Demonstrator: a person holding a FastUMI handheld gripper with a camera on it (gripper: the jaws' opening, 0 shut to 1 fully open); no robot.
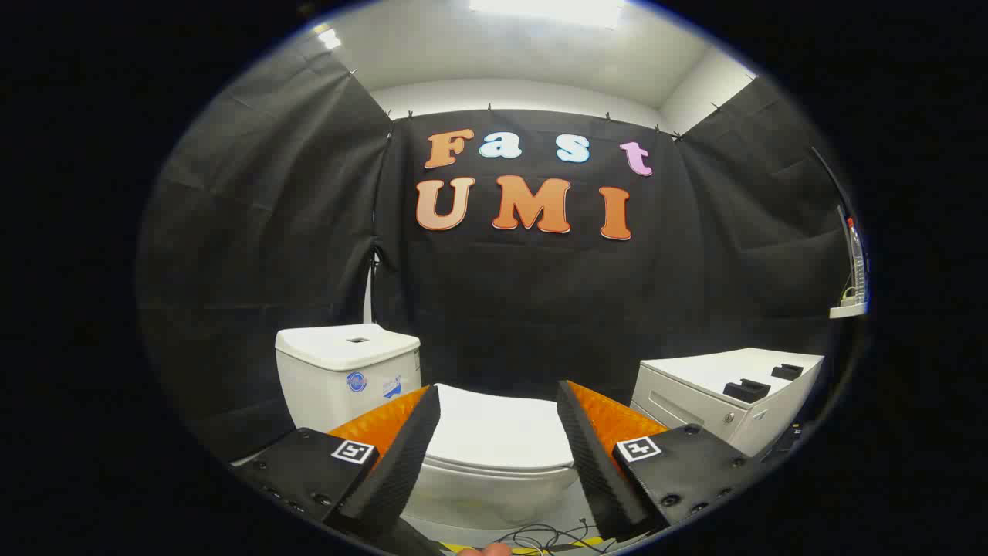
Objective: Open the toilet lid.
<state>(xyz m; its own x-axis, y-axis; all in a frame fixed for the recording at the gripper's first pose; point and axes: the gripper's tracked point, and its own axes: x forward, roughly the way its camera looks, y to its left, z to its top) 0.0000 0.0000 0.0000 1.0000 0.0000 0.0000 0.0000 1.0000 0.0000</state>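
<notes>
the gripper point(498, 432) hangs with its two fingers point(401, 455) spread wide and holding nothing, aimed over a closed toilet lid point(494, 428) that lies flat between and just beyond the tips. the lid covers the bowl point(486, 494), whose rounded front shows below its rim, and runs back toward the cistern point(343, 374), which stands behind and to the left against the booth's dark cloth wall point(532, 309). to the right of the toilet, apart from it, sits a white cabinet point(725, 398) with two small dark blocks on top. loose cables point(540, 534) trail on the floor under the fingers. the lid looks like smooth, rigid moulded plastic, probably light but slick, hinged at the cistern end, so it should swing rather than lift free. the likeliest hold is its front lip, where it overhangs the bowl: one finger hooked under that edge, or both pinching it. a grip on the glossy top face would probably slide.
</notes>
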